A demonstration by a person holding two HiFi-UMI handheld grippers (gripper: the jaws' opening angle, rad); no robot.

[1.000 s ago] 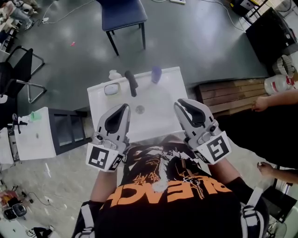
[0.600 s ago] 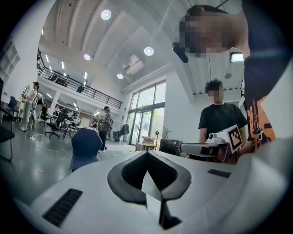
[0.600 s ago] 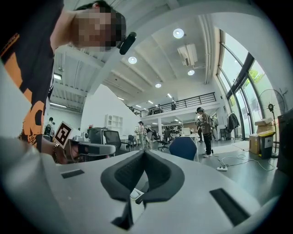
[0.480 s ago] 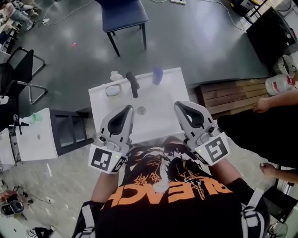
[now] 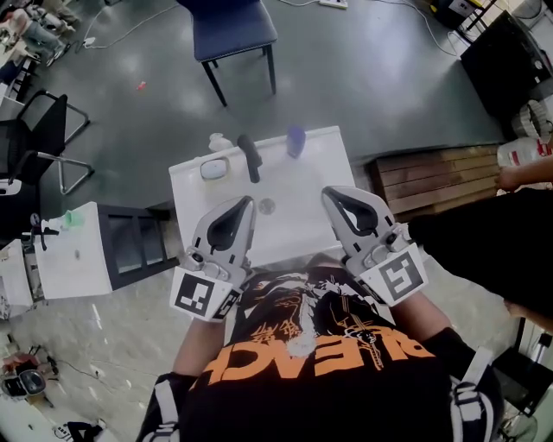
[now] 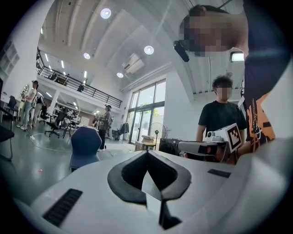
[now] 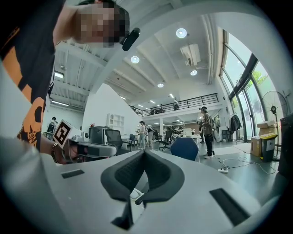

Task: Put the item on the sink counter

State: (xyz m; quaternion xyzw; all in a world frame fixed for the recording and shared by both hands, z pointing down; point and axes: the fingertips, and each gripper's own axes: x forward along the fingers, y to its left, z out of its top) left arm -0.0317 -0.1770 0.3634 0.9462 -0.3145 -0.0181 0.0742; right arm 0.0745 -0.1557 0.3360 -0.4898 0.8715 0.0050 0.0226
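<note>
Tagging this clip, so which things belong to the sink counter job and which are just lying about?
Job: sink counter, purple cup and soap dish on it, left gripper and right gripper, both shut, empty.
Lying about: blue chair, wooden pallet, white cabinet, black office chair.

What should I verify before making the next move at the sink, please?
1. Left gripper empty: ok, jaws together with nothing between them.
2. Right gripper empty: ok, jaws together with nothing between them.
3. Jaws ready for a pick: not ok, both are shut.
4. Bare room on the counter: ok, its right side is free.
5. Which item to move: cannot tell; the cup, dish and bottle already stand on the counter, by the faucet.
</note>
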